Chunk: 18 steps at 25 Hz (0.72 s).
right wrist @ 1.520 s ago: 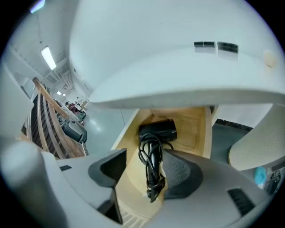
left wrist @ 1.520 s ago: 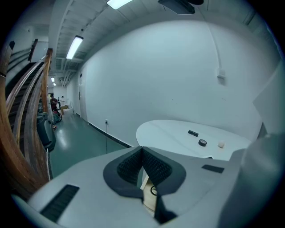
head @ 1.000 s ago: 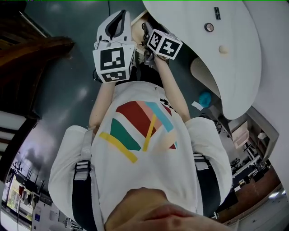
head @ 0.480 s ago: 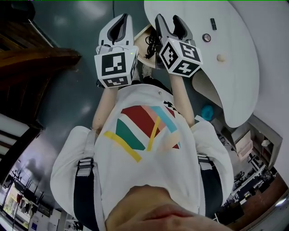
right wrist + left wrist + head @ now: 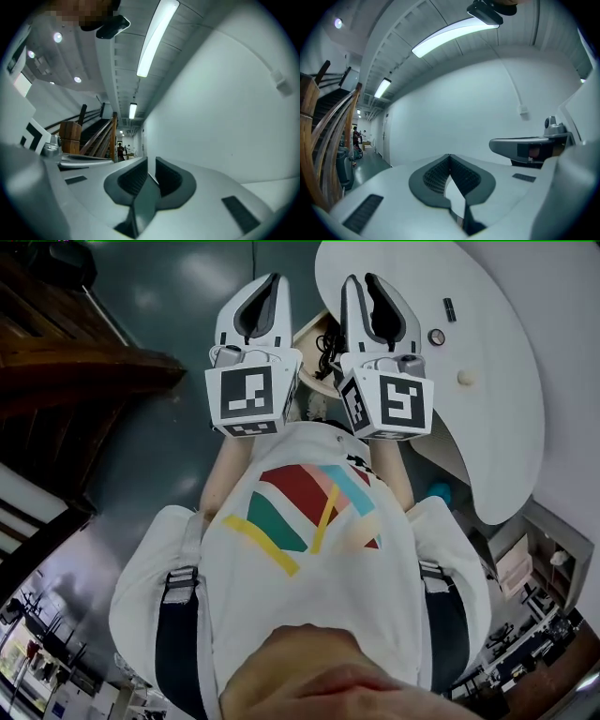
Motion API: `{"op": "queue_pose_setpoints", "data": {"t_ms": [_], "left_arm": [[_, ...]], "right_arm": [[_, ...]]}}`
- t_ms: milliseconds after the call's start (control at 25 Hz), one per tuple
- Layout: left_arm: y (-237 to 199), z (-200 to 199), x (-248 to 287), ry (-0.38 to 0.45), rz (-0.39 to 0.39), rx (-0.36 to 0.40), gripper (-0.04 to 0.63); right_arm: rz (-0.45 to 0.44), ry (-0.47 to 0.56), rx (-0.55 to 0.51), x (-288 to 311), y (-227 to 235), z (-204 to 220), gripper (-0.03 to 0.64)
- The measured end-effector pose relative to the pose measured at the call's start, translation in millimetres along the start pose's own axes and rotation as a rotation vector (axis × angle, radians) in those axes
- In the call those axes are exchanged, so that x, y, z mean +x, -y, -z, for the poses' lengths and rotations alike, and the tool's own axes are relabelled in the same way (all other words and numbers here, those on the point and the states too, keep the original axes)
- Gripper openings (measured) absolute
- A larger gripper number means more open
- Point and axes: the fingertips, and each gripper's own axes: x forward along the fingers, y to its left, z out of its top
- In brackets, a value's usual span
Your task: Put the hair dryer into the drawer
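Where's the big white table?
In the head view the white table fills the upper right, on the person's right side. It sits across the grey floor from the wooden stairs on the left.

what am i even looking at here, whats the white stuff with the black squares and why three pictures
No robot: a person holds tongs in each hand. The head view looks down from their head, over their shirt, at the left tongs and right tongs; the marker cubes are part of them. The other two views come from cameras riding on each pair, looking out along it at a wall and stairs. A white table at the right bears a few small bits. The left tongs are shut and empty; the right tongs are closing with nothing between them.
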Motion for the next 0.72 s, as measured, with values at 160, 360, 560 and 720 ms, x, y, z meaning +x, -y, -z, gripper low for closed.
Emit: {"op": "queue_pose_setpoints", "data": {"t_ms": [160,360,560,720], "left_arm": [[1.8,-15.9,-6.1,0.04,-0.005,0.012,0.015],[6.4,-29.6,-14.4,0.075,-0.011,0.024,0.015],[8.6,-33.2,-17.4,0.089,-0.018,0.033,0.015],[10.1,-40.9,-20.9,0.103,-0.021,0.036,0.015]], "right_arm": [[-0.016,0.049,-0.063,-7.6,-5.3,-15.2,0.017],[-0.013,0.043,-0.092,-12.6,-7.5,-13.7,0.011],[-0.012,0.063,-0.105,-15.9,-6.2,-21.0,0.011],[-0.012,0.072,-0.101,-20.4,-4.6,-26.9,0.011]]}}
